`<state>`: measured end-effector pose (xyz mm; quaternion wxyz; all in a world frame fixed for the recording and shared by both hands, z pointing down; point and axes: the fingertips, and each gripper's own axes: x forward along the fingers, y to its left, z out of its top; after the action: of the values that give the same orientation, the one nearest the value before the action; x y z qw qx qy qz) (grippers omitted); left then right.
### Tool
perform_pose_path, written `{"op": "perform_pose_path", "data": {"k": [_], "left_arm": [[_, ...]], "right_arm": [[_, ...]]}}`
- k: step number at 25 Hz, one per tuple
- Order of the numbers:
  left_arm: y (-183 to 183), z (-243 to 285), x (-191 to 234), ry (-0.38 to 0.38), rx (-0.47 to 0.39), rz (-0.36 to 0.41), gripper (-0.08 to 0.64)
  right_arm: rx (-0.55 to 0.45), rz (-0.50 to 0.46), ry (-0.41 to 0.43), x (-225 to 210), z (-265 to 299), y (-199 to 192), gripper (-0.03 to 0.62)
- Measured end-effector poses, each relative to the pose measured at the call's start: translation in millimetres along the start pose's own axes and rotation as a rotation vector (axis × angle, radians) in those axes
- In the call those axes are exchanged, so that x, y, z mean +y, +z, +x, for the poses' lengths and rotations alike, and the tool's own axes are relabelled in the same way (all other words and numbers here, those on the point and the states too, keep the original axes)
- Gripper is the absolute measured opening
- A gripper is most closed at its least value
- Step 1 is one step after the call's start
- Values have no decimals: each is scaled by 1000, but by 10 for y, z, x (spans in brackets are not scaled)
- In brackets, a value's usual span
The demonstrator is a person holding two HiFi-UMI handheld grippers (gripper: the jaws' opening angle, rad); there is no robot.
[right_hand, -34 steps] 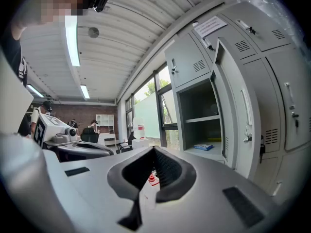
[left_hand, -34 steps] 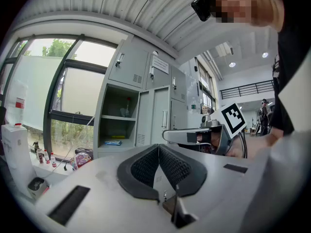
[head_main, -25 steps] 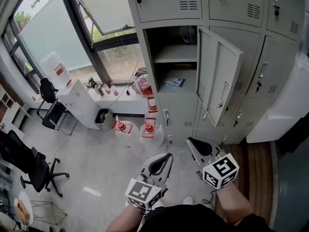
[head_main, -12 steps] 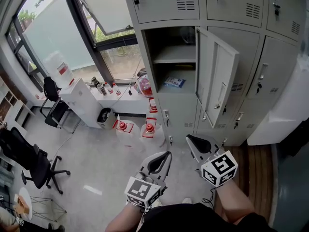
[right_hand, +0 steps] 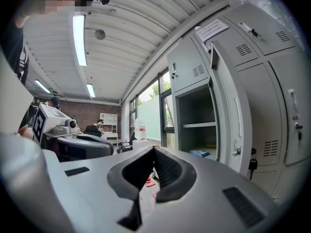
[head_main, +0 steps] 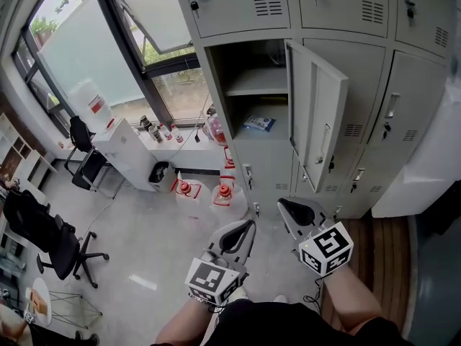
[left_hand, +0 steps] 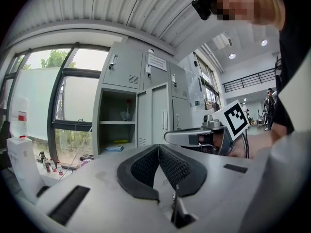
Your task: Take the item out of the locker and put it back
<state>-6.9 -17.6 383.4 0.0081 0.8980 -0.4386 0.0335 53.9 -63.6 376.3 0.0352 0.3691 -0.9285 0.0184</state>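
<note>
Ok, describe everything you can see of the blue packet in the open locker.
The blue packet is small and flat, blue with paler patches, seemingly soft plastic wrap; its print is too small to read. It lies on the floor of the open locker, under the shelf, toward the side of the swung-open door. Only the locker floor touches it.

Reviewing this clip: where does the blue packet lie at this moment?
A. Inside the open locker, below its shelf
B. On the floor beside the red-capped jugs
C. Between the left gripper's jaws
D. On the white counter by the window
A: the blue packet lies flat on the bottom of the open locker, under the shelf, with the door swung open to its right.
</note>
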Motion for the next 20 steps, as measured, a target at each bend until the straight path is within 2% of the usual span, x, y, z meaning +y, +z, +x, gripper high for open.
{"op": "perform_pose_path", "data": {"k": [9,20], "left_arm": [[39,235,237,3,-12,33,17],[2,801,815,-34,-23,30,17]], "right_arm": [[-4,-5,-14,-137,167,54,52],[11,-1,-81,-502,553,18,52]]}}
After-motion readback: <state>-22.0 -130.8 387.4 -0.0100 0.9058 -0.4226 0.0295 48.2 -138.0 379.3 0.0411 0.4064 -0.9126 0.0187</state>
